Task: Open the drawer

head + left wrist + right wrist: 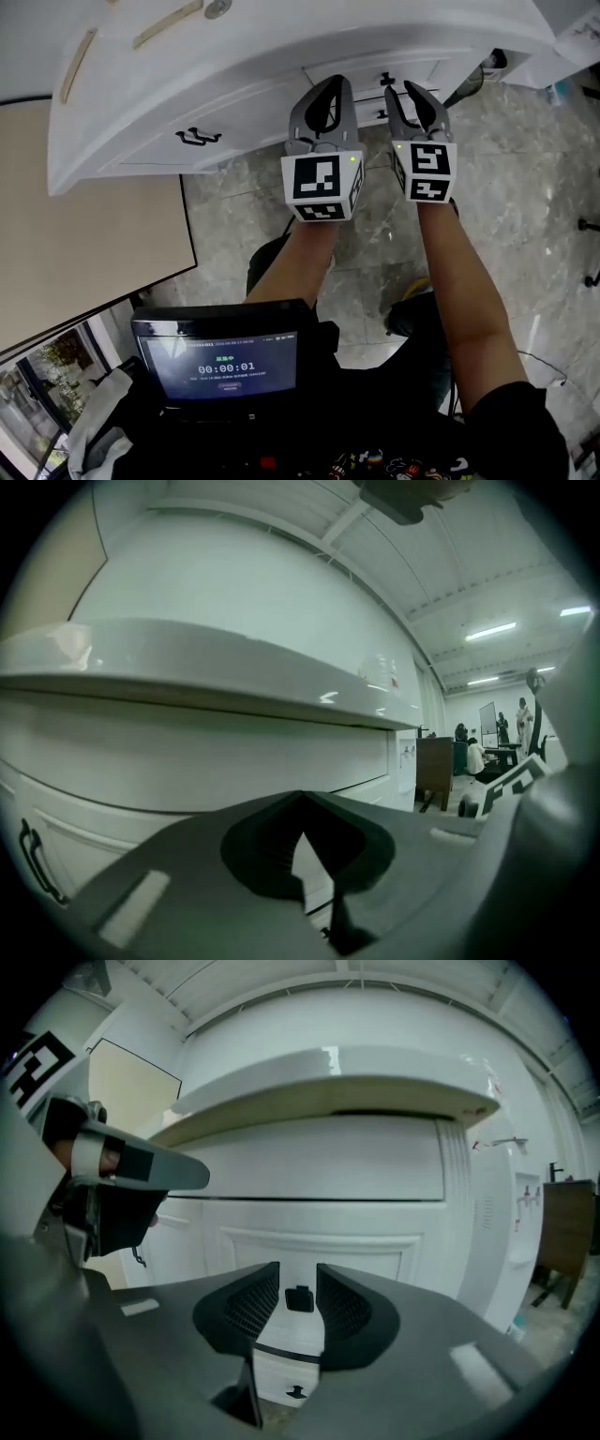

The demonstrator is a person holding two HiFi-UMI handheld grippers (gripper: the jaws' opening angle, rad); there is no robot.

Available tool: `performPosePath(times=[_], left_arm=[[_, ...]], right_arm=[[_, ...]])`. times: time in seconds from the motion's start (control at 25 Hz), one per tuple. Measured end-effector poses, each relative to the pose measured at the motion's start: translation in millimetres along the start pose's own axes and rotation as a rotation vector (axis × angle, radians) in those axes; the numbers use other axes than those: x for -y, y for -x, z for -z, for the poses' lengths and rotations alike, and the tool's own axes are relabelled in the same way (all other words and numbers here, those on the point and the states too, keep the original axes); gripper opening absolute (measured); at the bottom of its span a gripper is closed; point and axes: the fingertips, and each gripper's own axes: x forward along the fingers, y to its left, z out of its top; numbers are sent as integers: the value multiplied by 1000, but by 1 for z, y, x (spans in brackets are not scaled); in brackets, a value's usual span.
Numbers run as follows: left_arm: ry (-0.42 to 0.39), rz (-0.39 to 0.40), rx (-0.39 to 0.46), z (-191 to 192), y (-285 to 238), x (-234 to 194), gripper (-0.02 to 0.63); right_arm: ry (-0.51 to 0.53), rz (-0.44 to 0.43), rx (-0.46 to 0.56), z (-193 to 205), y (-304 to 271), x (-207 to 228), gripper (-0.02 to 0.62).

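Observation:
A white dresser (234,56) fills the top of the head view, and its narrow middle drawer (375,71) carries a small black knob (385,79). My right gripper (401,88) is open just in front of that drawer. In the right gripper view the knob (299,1298) shows in the gap of the right gripper (298,1274), a little beyond the tips and untouched. My left gripper (330,84) hovers beside it, left of the knob. The left gripper (300,797) is shut with nothing in it and faces the dresser front (234,752).
A wider drawer to the left has a black bail handle (198,137). A lower drawer has a second knob (296,1391). A beige panel (84,244) stands at the left. A screen (225,361) sits at the person's chest. Marble floor (525,187) lies below.

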Motion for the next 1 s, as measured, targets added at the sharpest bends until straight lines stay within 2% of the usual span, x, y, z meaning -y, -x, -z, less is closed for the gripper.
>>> performPosePath(times=[0.16,0.36,0.6,1.0], left_arm=[[-5,-26,21,29,-10,-9,0],[0,-49,22,51,-14,-18,0],[2,-51,27,54,-13,-21,0],[8,-54,16,40,8,-14,0]], right_arm=[[6,2,7,35,-28,0,156],[27,10,31,42,-46,2,149],[32,36,39,43,-49,1,144],[14,39,-8,46,-35,1,141]])
